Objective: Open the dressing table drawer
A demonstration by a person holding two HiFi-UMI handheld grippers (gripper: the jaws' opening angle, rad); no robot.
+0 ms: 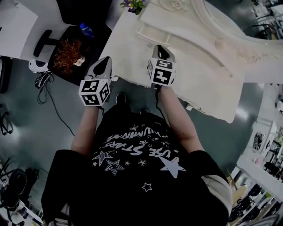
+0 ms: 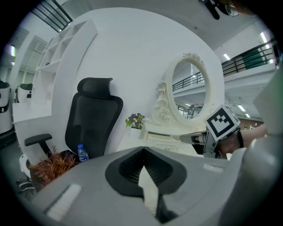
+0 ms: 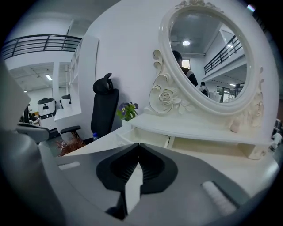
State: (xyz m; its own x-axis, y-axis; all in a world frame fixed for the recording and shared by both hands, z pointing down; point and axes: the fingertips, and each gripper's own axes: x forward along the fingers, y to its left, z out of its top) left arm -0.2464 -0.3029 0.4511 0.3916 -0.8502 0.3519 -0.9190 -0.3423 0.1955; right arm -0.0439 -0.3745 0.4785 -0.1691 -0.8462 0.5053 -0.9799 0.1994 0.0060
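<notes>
The white dressing table point(image 1: 199, 84) stands ahead and to my right, with an oval mirror point(image 3: 208, 57) on top. A small cream drawer point(image 3: 148, 140) sits in the left compartment under the mirror shelf, also seen as the drawer point(image 1: 149, 33) from above; its front looks slightly forward of the shelf. My right gripper point(image 1: 161, 49) hovers over the table's near left part, jaws shut and empty, short of the drawer. My left gripper point(image 1: 104, 62) hangs left of the table's edge, also shut on nothing. In their own views the left gripper point(image 2: 142, 152) and right gripper point(image 3: 139, 148) show closed tips.
A black office chair point(image 1: 75, 26) stands left of the table, with a blue-capped bottle point(image 1: 86, 30) and a red-brown dried plant point(image 1: 67, 55) on its seat. A small pot of purple flowers point(image 1: 132, 5) sits at the table's far left corner. Cables point(image 1: 44, 81) lie on the floor.
</notes>
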